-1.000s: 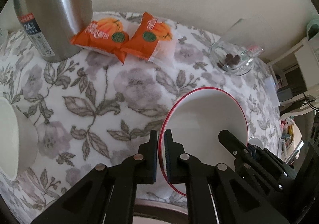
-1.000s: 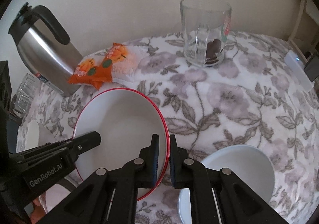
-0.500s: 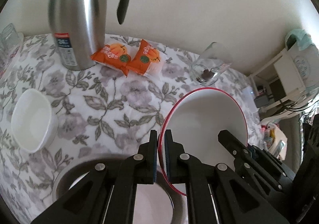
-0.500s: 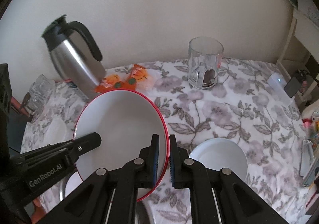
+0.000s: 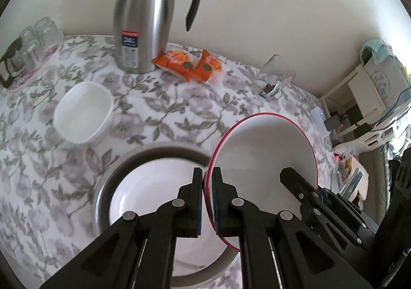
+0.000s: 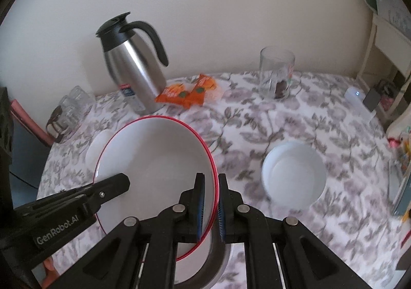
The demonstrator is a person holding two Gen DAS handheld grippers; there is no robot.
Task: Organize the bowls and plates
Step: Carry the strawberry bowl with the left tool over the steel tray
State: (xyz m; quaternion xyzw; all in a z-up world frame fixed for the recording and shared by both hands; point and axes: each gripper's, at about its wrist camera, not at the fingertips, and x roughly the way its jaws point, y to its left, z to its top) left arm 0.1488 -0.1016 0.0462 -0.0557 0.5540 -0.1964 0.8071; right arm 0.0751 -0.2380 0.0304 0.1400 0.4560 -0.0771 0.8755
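Grippers both clamp the red-rimmed plate (image 5: 262, 150) by opposite edges: left gripper (image 5: 207, 199) at its 9 o'clock rim, right gripper (image 6: 211, 206) at 3 o'clock. Plate is tilted, clear of the floral tablecloth (image 5: 159, 119), partly over a steel-rimmed dish (image 5: 143, 186). White bowl (image 6: 292, 175) sits at the right gripper's 2 o'clock.

Steel thermos jug (image 5: 143, 24) beside orange snack packets (image 5: 190, 64), glass mug (image 6: 277, 73) apart

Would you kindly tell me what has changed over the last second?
Both grippers, left and right, have lifted the red-rimmed plate higher above the table; a metal-rimmed dish has appeared beneath. Both stay clamped on its rim; kettle and snack packets unmoved.
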